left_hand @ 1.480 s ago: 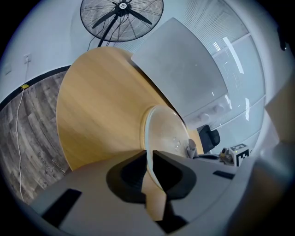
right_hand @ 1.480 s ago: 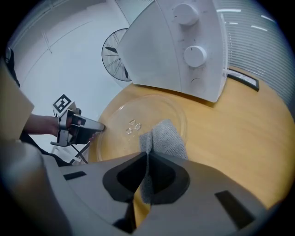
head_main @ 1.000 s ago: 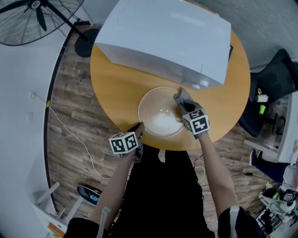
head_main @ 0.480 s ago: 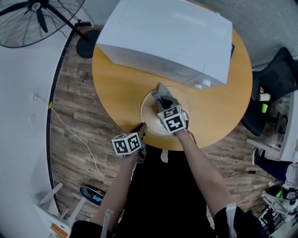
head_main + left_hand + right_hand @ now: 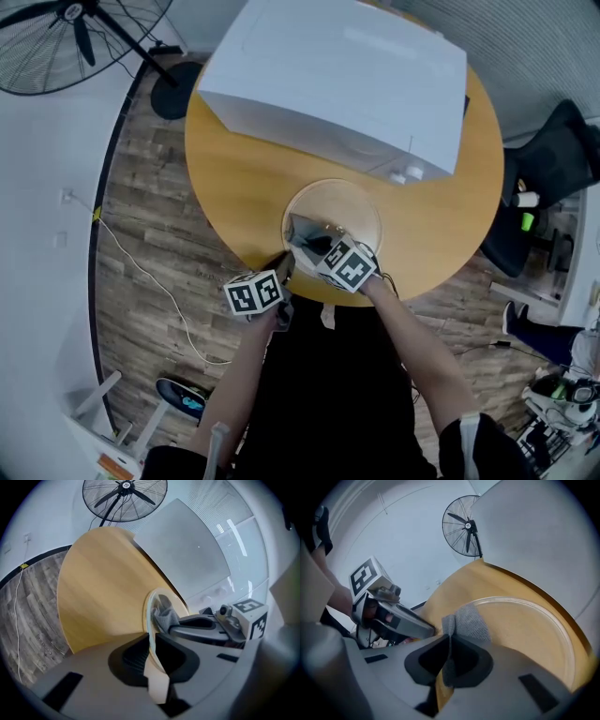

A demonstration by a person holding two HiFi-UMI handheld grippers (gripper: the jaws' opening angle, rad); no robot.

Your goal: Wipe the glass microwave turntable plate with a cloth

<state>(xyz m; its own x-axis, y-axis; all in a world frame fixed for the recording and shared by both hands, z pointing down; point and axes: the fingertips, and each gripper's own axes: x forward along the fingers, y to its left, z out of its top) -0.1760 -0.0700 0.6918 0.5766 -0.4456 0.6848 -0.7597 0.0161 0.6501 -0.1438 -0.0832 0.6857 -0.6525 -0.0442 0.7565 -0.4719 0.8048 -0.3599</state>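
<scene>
- The left gripper (image 5: 284, 261), held at the near edge of a round wooden table (image 5: 234, 178), is clamped on the rim of the glass turntable plate (image 5: 361, 202); in the left gripper view the plate's thin edge runs straight between the two dark jaws, which press on it from both sides.
- The right gripper (image 5: 312, 244) has its jaws closed on a grey cloth (image 5: 302, 230). In the right gripper view a fold of the fabric is pinched in the gap, and the rest bunches out ahead of the jaws.
- The cloth lies on the plate's near-left part, close to the rim and just beside the spot where the left gripper holds the glass.
- The plate rests flat on the table's near side, in front of the person, with most of its clear surface bare.
- Each gripper carries a cube with square black-and-white markers, and the person's bare forearms reach in from the bottom of the head view.
- A large white appliance (image 5: 337, 75) fills the far half of the table, just beyond the plate.
- A standing fan (image 5: 66, 37) stands on the wood-plank floor (image 5: 131, 216) off the far-left side, and a white cable (image 5: 150, 278) trails across the boards.
</scene>
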